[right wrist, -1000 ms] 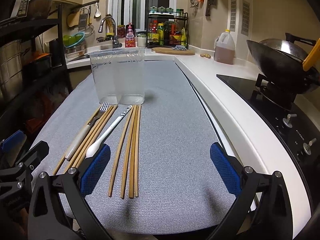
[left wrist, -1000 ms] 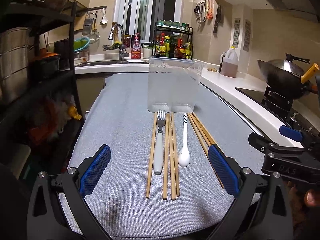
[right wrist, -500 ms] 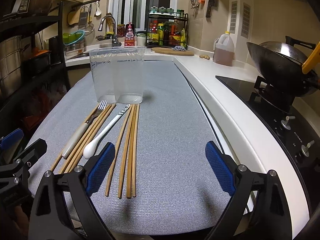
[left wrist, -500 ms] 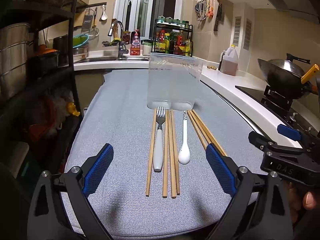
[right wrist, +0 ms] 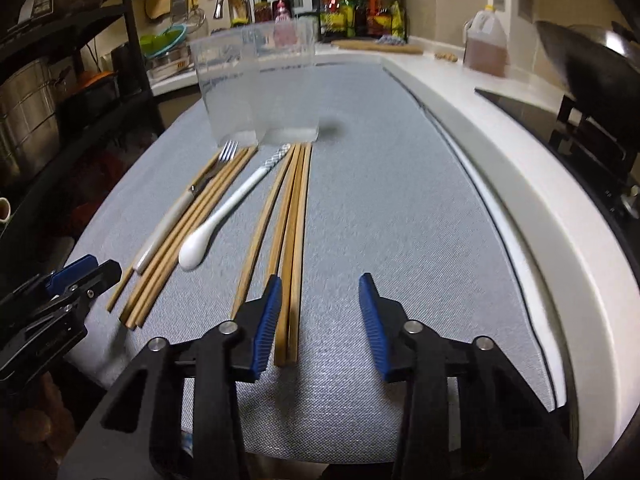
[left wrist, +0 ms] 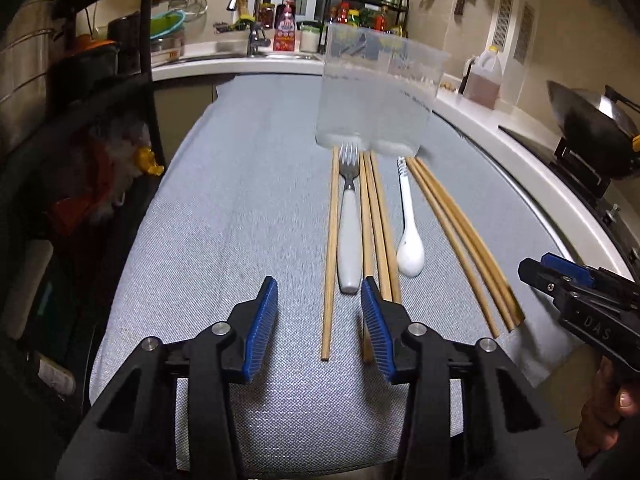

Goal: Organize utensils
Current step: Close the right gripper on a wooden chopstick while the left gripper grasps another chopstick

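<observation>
Jaws of left gripper (left wrist: 320, 312) and right gripper (right wrist: 320, 312) have narrowed over chopsticks (left wrist: 327, 256).

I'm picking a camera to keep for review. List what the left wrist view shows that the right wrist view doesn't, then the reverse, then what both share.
Only the left wrist view: the open left tool with a single chopstick running between its fingers, and the right tool's body seen from the side at the right edge.

Only the right wrist view: the open right tool over the right chopstick bundle's near ends, and a cutting board on the far counter.

Both: clear container, fork, white spoon, grey mat, oil jug, wok.
</observation>
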### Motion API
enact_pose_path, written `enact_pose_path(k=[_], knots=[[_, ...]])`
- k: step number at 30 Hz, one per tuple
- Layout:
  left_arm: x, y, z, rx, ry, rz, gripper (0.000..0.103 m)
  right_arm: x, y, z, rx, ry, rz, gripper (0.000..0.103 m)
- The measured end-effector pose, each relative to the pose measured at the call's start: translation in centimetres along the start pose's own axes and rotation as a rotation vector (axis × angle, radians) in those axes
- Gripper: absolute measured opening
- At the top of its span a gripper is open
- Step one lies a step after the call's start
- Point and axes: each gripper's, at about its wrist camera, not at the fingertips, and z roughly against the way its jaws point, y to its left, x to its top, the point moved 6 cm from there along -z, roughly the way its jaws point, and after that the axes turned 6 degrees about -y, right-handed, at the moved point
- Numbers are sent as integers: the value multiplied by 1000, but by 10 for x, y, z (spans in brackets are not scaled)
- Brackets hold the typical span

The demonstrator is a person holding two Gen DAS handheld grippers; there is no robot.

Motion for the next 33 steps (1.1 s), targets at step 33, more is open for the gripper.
enact_pose_path(k=[33], knots=[[-3,-5,-7,60,36,-58,9,-11,5,-13,20,63,34,5]])
